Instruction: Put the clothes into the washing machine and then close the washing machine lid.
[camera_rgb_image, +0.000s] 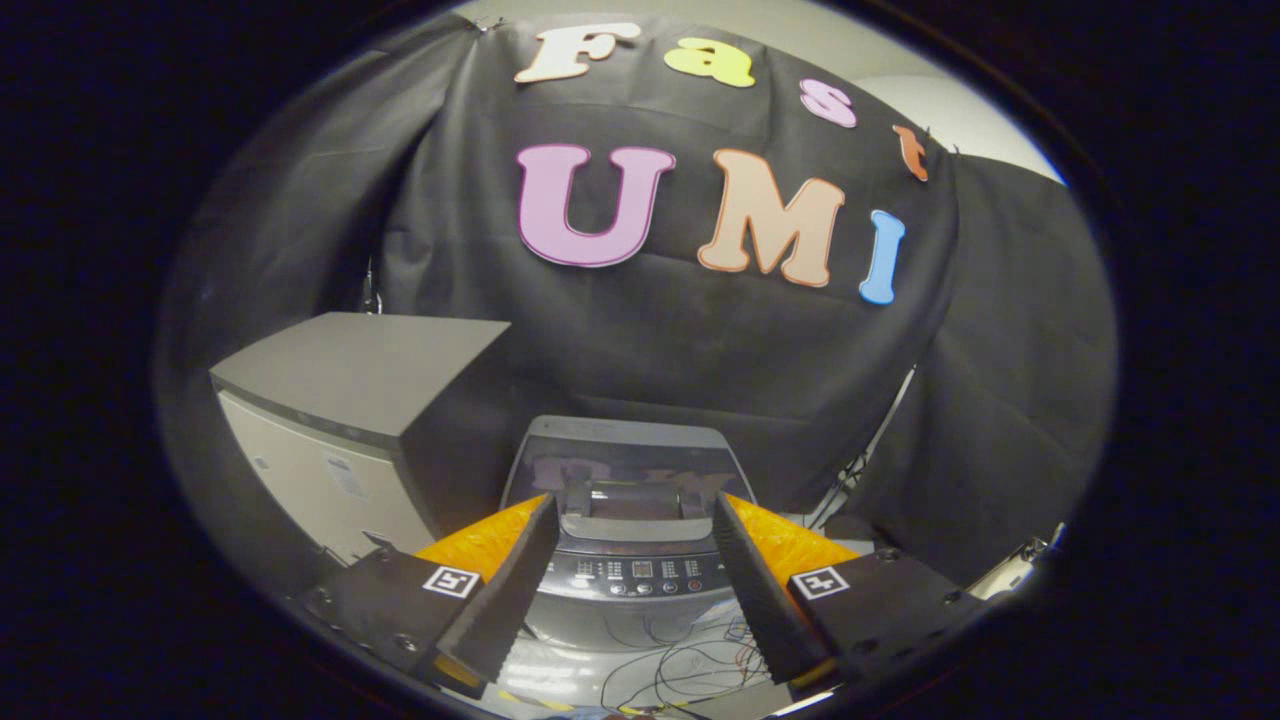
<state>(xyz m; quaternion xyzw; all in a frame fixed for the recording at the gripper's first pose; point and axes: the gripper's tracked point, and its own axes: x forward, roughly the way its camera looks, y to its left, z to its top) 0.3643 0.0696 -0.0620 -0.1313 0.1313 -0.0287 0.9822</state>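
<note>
Your gripper (635, 540) stands wide open, with nothing between the fingers and nothing touched. Each finger mount carries a square black-and-white marker (451, 581); it holds a coded pattern, not readable writing.

The washer (628, 520) sits just ahead of the fingers and shows in the gap between them. Its lid (625, 470) is down, dark and glossy. A grey handle (634, 497) lies at the lid's near edge, midway between the fingertips. Below the handle you see the control panel (640, 575), with a row of buttons and small printed legends; the print is too small to read.

Orange sheets (487, 537) lie at each side of the washer, partly behind the fingers. A grey cabinet (360, 375) stands beside the washer on your left; its front bears a small label that cannot be read. Loose cables (690, 660) lie on the floor in front of the washer, below the fingertips.

The gripper points level toward the washer's front, with both fingers spread evenly to either side of the handle
</note>
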